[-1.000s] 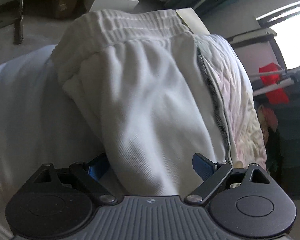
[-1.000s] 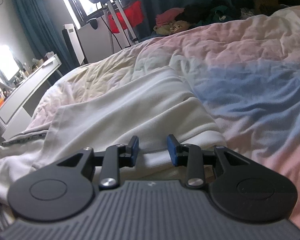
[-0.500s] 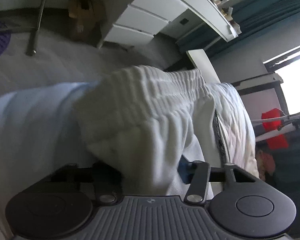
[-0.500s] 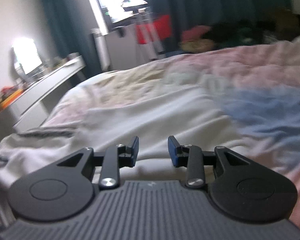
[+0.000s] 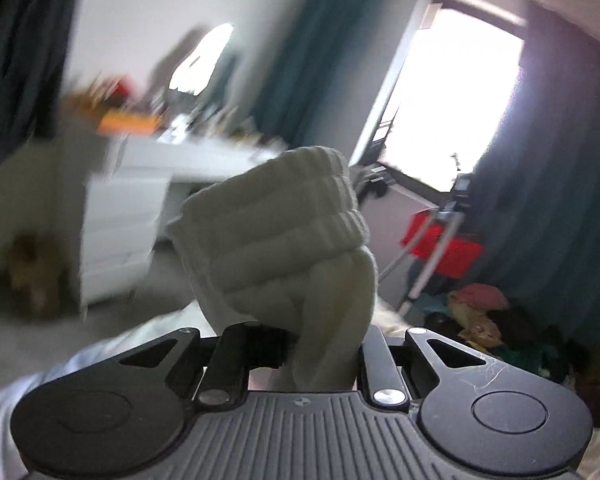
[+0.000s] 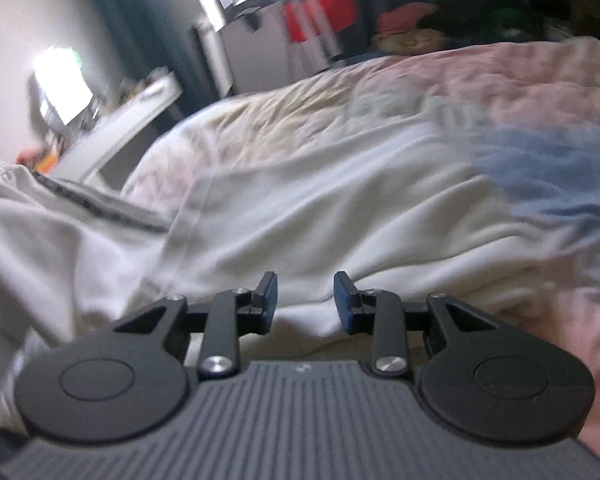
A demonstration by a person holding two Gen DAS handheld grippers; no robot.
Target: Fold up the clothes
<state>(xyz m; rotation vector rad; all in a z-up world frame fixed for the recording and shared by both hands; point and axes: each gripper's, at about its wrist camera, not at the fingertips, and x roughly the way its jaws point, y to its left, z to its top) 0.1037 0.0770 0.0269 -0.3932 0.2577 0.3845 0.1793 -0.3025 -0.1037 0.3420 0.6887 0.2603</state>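
Observation:
A white garment with a ribbed elastic waistband (image 5: 284, 232) stands bunched up in the left wrist view, lifted off the bed. My left gripper (image 5: 324, 344) is closing its jaws on this cloth, which is pinched between them and hides the pads. In the right wrist view the rest of the white garment (image 6: 320, 208) lies spread on the bed, with a dark side stripe (image 6: 100, 208) at the left. My right gripper (image 6: 306, 300) hovers just above the garment's near edge, open, with a gap between its blue pads (image 6: 270, 292) and nothing between them.
A pastel quilted bedspread (image 6: 520, 92) covers the bed. A white dresser (image 5: 120, 208) with clutter on top stands beside the bed. Beyond the bed are a bright window (image 5: 452, 92), a rack with a red item (image 5: 444, 248) and a pile of clothes (image 5: 480, 320) on the floor.
My left gripper closed on the waistband and rose, swinging from looking down at the bed to looking across the room with the cloth in it. The right gripper stayed almost still, still open.

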